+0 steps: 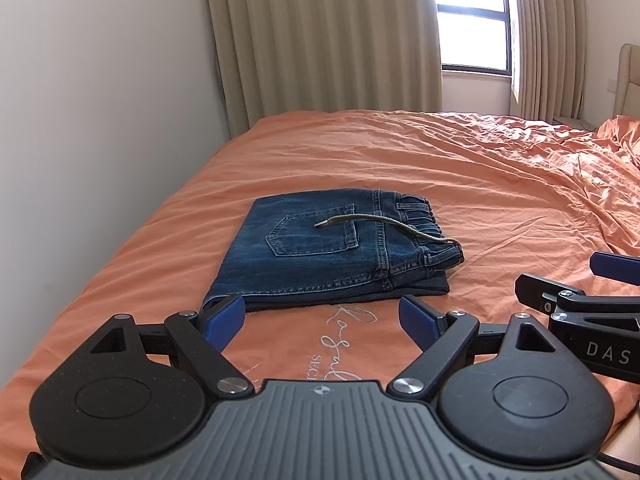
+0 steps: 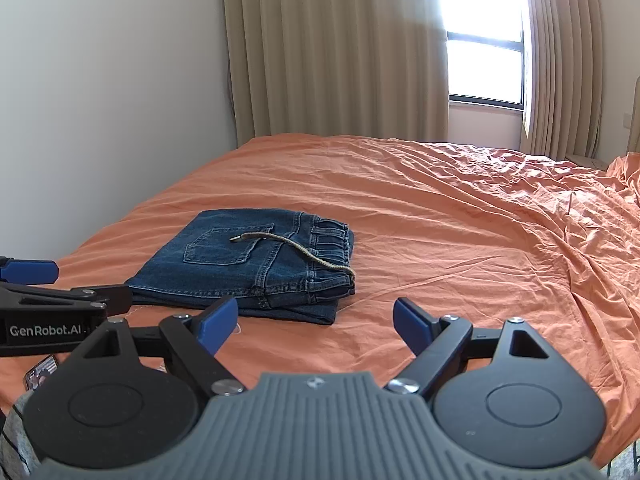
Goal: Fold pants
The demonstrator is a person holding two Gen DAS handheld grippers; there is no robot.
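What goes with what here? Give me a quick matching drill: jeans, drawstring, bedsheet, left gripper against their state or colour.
Things:
1. jeans
2. drawstring
3. bedsheet
4. left gripper

States:
A. orange and wrinkled
B. open, holding nothing
C. folded into a compact stack
D. lying loose across the back pocket

Pairs: 1-C, 2-D, 3-A, 4-B

One pair of pants, one bed, two grippers.

A single folded pair of denim pants (image 1: 324,252) lies on one bed (image 1: 440,168) with one drawstring (image 1: 384,226) across it; two grippers, left gripper (image 1: 322,320) and right gripper (image 2: 316,318), each show two blue fingers (image 1: 224,320); one window (image 1: 472,20), two curtains (image 1: 320,36).
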